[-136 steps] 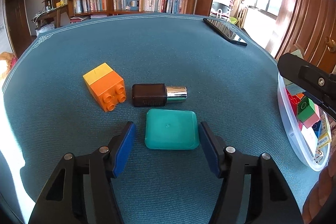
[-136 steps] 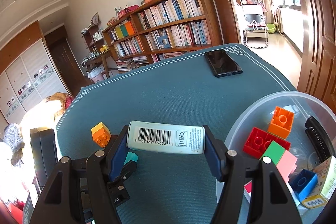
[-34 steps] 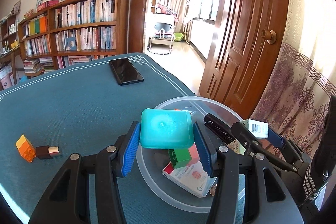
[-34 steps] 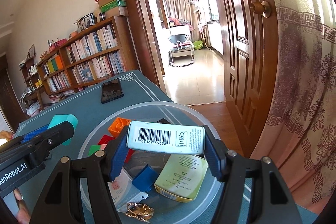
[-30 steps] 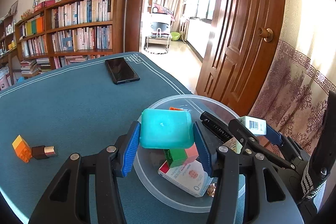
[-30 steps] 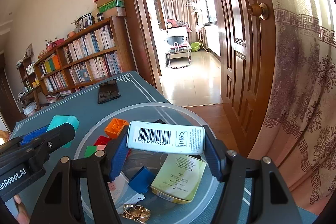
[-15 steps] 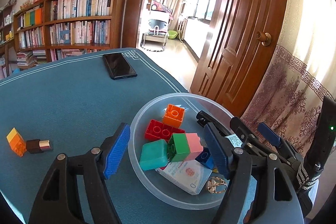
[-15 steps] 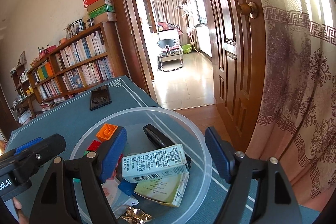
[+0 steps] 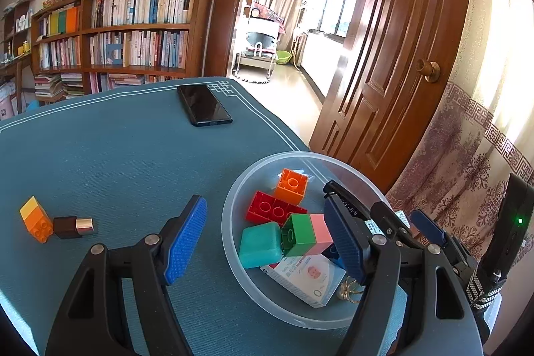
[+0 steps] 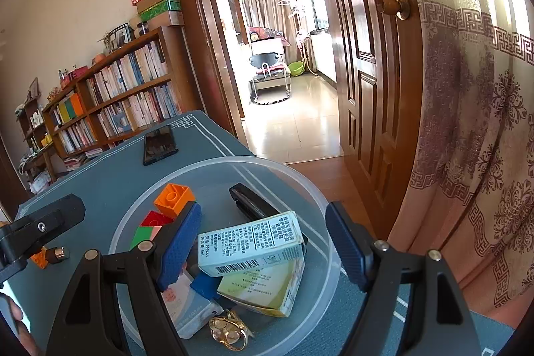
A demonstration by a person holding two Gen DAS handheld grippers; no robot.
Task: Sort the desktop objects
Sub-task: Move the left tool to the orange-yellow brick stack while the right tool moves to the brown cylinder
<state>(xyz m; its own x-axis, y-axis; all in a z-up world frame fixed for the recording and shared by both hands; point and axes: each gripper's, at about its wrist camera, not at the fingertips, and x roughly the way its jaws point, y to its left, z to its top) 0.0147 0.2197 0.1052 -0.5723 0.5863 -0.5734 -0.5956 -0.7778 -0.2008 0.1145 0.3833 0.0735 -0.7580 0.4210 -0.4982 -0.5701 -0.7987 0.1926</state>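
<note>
Both released items now lie in bowl (image 9: 233,199).

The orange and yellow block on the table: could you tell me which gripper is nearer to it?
Left. The left gripper hangs open at the bowl's near rim, with the block out to its left; the right gripper sits open over the bowl, farther away.

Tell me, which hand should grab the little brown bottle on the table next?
Probably the left. The left gripper is open and empty, nearer the brown bottle beside the orange-yellow block. The right gripper, also open, hangs over the clear bowl, farther away.
</note>
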